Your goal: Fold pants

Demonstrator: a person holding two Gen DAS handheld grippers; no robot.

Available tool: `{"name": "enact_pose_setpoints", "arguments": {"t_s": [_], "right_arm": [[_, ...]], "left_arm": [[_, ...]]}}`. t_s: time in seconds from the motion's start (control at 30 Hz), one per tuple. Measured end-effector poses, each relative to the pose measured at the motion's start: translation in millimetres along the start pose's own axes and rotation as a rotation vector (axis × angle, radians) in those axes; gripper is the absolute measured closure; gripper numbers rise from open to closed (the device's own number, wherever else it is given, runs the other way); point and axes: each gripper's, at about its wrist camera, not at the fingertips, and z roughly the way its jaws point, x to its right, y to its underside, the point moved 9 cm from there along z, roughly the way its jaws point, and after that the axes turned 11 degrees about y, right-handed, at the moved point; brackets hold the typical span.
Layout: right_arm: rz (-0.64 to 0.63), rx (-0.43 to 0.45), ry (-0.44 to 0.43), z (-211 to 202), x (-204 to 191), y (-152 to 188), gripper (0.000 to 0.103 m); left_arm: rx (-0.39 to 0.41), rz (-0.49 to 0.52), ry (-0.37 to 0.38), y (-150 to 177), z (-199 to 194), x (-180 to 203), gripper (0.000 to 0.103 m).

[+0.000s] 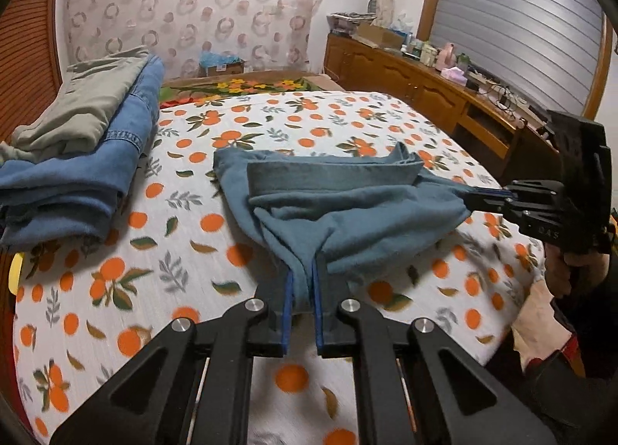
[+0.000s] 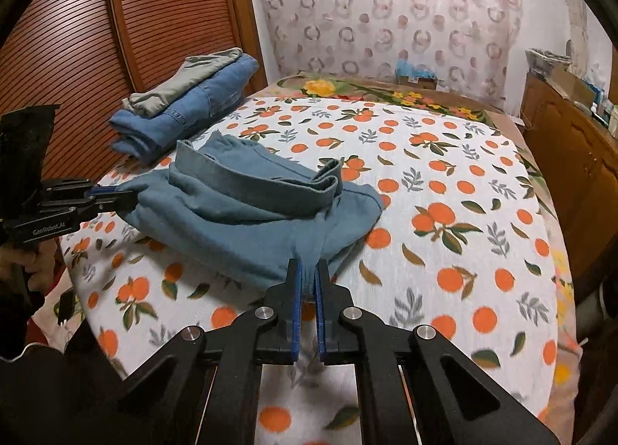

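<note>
The teal-blue pants (image 1: 340, 209) lie partly folded near the middle of the orange-print bedsheet (image 1: 185, 252), their near edge raised off the sheet at two corners. The likeliest failure is the thin pinch of cloth slipping from one tool if the person pulls unevenly, dropping that corner and skewing the fold; the doubled waistband on top could also slide off. The stack of folded jeans and khaki trousers (image 2: 185, 113) sits well apart. The left gripper (image 1: 303, 283) is clamped narrow on the near corner; the right gripper (image 2: 308, 271) is likewise pinched tight on the other corner
</note>
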Motion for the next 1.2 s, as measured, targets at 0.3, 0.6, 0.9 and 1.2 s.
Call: {"name": "enact_pose_setpoints", "arguments": {"t_s": [0.3,0.6,0.9,1.2], "right_arm": [[0.007,-0.001,-0.008,-20.8,2.1,14.1,0.097],[0.01,-0.04,-0.009,-9.5,2.0,25.9,0.097],[0.024,-0.003,0.018,-22.2,10.5,22.0,0.097],[0.013,0.035,0.024,-17.2,10.6,4.5,0.084]], "left_arm": [[-0.016,0.008,0.004,20.0,-9.7,25.6,0.093],[-0.05,0.001,0.02,32.0,4.1,24.3,0.091],[-0.031,0.024,-0.027,25.7,3.3,14.5,0.052],[-0.019,0.023,-0.041,10.7,10.8,2.3,0.049]]}}
